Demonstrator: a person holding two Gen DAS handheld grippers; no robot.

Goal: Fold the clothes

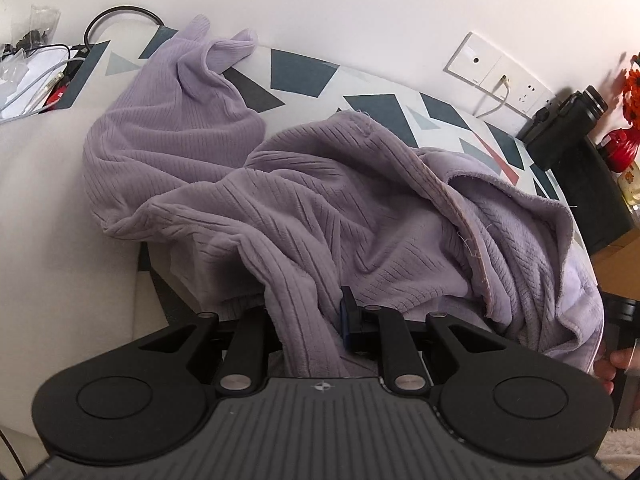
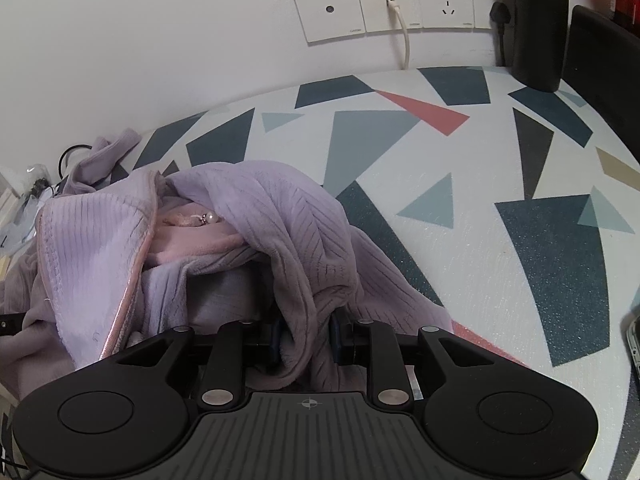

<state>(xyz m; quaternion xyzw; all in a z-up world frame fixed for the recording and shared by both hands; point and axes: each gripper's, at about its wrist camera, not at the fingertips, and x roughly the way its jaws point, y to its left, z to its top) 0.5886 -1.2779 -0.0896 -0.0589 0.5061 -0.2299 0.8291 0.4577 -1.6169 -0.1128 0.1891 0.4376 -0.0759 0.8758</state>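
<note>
A lilac ribbed fleece garment [image 1: 320,208] lies crumpled on a table [image 2: 500,208] covered in a white cloth with dark blue, grey and pink triangles, its far sleeve [image 1: 192,64] reaching toward the wall. The left gripper [image 1: 308,320] pinches a bunched fold at the garment's near edge. The right gripper [image 2: 306,336] likewise clamps a thick fold between its blue pads [image 2: 335,340]. Pink lining with a pearl-like button [image 2: 208,218] shows inside the heap. On the wall beyond are white sockets [image 2: 400,8] with a white cable [image 2: 406,44]; a black bottle [image 2: 536,28] stands at the far right, and tangled cables [image 1: 44,76] lie far left.
</note>
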